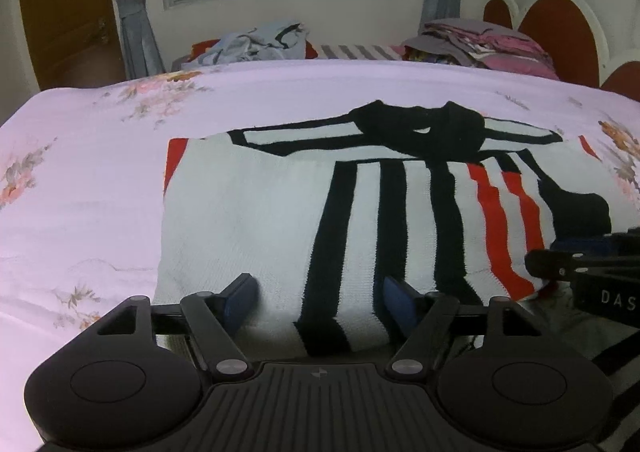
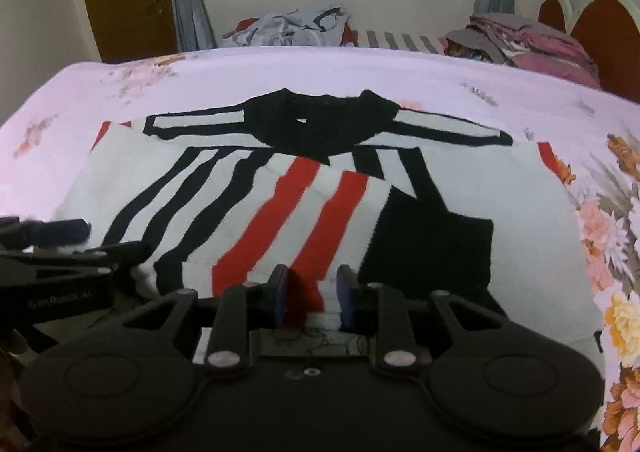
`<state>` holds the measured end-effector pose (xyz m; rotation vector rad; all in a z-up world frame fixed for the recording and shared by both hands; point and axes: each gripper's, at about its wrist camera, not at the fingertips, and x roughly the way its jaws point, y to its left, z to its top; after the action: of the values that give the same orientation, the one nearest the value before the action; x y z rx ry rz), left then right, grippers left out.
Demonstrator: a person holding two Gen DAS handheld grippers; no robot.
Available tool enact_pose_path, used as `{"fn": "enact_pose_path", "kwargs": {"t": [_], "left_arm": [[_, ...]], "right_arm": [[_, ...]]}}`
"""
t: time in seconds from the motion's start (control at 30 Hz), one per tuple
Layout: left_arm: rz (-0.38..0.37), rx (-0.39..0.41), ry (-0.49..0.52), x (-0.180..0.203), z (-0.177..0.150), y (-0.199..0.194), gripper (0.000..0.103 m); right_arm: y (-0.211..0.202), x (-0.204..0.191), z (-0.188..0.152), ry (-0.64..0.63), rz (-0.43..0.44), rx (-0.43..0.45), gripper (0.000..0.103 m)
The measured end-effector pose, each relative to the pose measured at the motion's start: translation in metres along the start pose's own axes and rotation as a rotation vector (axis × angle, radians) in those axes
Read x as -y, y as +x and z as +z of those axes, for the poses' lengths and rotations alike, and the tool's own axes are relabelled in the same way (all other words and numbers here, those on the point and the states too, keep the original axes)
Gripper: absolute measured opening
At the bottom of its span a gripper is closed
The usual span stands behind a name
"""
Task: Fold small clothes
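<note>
A white knit sweater [image 1: 248,220] with black and red stripes and a black collar lies flat on the bed, sleeves folded across its front. It also shows in the right wrist view [image 2: 304,204]. My left gripper [image 1: 320,296] is open wide over the sweater's near hem, left of centre, holding nothing. My right gripper [image 2: 312,296] has its jaws partly open around the near hem at the red stripes, not clamped on it. The right gripper shows at the right edge of the left wrist view [image 1: 580,264], and the left gripper at the left edge of the right wrist view [image 2: 60,248].
The bed has a pink floral sheet [image 1: 80,192]. A pile of light blue clothes [image 1: 260,40] and a stack of folded pink and grey clothes [image 1: 492,44] lie at the far edge. A headboard [image 1: 560,32] is at the right, a wooden door [image 1: 60,12] at the left.
</note>
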<state>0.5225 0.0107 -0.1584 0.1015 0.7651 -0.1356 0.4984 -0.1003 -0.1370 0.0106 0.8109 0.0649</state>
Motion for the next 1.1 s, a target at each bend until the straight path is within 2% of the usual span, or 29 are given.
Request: {"fn": "enact_pose_path", "kwargs": {"t": [0.07,0.13,0.17,0.23,0.63,0.7,0.77,0.8,0.87,0.93,1.1], "left_arm": [[0.008,0.016,0.002,-0.001,0.002,-0.007,0.071],[0.013,0.021,0.007,-0.003,0.0,-0.01,0.071],[0.012,0.003,0.011,-0.004,-0.002,-0.007,0.071],[0.005,0.01,0.017,-0.005,-0.007,-0.005,0.071],[0.04,-0.006,0.063,-0.001,-0.003,-0.011,0.072],[0.047,0.019,0.053,-0.005,-0.002,-0.025,0.072],[0.033,0.044,0.034,-0.012,-0.008,-0.044,0.083],[0.021,0.052,0.033,-0.014,-0.013,-0.051,0.093],[0.026,0.079,0.052,-0.019,-0.027,-0.071,0.094],[0.022,0.073,0.052,-0.026,-0.042,-0.088,0.094],[0.0,0.043,0.027,-0.046,-0.087,-0.129,0.093]], "right_arm": [[-0.01,0.002,0.003,0.014,0.002,0.029,0.023],[-0.018,0.008,0.005,0.028,-0.015,0.068,0.025],[-0.016,0.012,0.005,0.026,-0.043,0.057,0.025],[0.0,0.02,0.002,0.023,-0.081,-0.028,0.025],[-0.005,0.032,0.002,-0.015,-0.034,-0.037,0.025],[-0.021,0.034,0.004,0.0,-0.038,-0.023,0.027],[-0.041,0.04,0.001,0.032,0.003,0.008,0.033],[-0.05,0.044,-0.002,0.044,0.018,0.016,0.036],[-0.071,0.054,-0.011,0.063,0.034,0.038,0.038],[-0.09,0.069,-0.022,0.089,0.056,0.043,0.044],[-0.138,0.104,-0.067,0.073,0.08,0.003,0.043]]}}
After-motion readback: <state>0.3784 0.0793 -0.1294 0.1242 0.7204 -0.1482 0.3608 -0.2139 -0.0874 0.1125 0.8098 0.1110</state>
